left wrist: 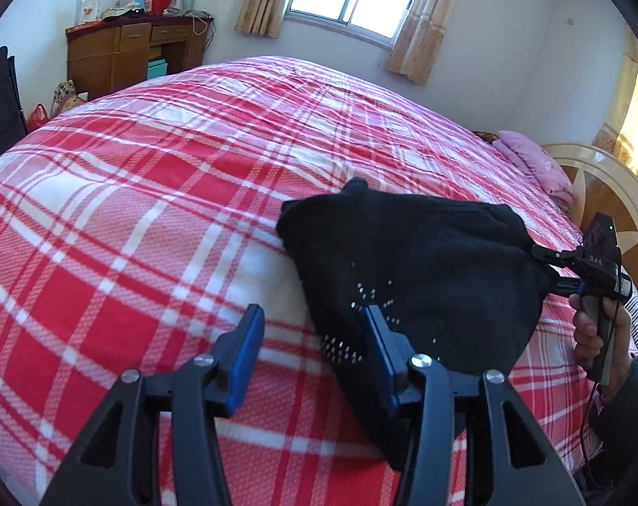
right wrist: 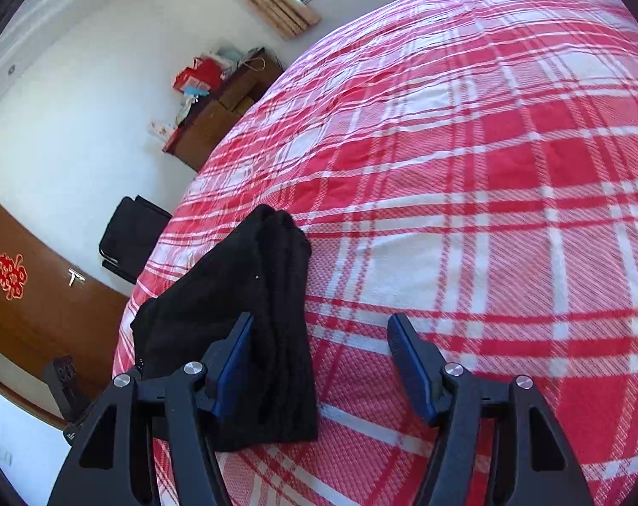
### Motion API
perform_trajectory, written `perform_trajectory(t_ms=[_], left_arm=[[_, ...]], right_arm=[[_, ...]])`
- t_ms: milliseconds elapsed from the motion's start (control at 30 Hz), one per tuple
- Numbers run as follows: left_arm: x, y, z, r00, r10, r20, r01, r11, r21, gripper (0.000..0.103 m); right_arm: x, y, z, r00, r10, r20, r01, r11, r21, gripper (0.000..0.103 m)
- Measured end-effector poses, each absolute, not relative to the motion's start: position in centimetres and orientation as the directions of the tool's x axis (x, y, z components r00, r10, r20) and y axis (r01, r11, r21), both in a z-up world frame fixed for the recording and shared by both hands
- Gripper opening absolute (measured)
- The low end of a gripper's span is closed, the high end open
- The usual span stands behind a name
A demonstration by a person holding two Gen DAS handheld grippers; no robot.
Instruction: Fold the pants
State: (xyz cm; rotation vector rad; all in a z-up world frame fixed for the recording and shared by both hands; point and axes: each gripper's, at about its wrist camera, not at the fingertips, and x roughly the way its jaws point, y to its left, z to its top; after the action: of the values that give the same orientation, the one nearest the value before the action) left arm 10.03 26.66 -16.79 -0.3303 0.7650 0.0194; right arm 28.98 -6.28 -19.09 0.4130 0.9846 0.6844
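Black knit pants (left wrist: 407, 261) lie folded on the red plaid bed (left wrist: 150, 194), so left hand-held gripper (left wrist: 314, 350) and right hand-held gripper (right wrist: 319, 358) are both apart, holding nothing.

Black pants (left wrist: 424, 261), small silver studs scattered near one edge. Bed cover (left wrist: 150, 219) plaid: red and pink squares, white bands, thin red lines. Left gripper (left wrist: 314, 337) black frame, blue pads, silver rivets; right gripper (right wrist: 321, 352) same colours. Pink quilt (left wrist: 534, 160) at far corner. Brown wooden desk (left wrist: 120, 55), red bags on top. Beige patterned curtains (left wrist: 424, 17). White walls. Brown door (right wrist: 32, 295), red emblem.
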Motion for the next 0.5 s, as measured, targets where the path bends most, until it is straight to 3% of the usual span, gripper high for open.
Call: perform_trajectory(t_ms=[133, 367, 500], left_arm=[[9.1, 25.8, -15.9, 0.703, -0.047, -0.710, -0.172, 0.957, -0.234, 0.057], [7.1, 20.7, -13.1, 0.727, -0.017, -0.686, -0.119, 0.982, -0.150, 0.058], [5.6, 17.0, -10.3, 0.762, 0.001, -0.647, -0.087, 0.991, -0.100, 0.063]], right_arm=[[27.6, -8.3, -18.6, 0.430, 0.657, -0.619, -0.305, 0.751, 0.585, 0.065], [23.0, -11.1, -14.5, 0.618, 0.416, -0.667, -0.212, 0.906, 0.367, 0.065], [19.2, -10.3, -9.7, 0.693, 0.394, -0.604, -0.275, 0.919, 0.284, 0.065]])
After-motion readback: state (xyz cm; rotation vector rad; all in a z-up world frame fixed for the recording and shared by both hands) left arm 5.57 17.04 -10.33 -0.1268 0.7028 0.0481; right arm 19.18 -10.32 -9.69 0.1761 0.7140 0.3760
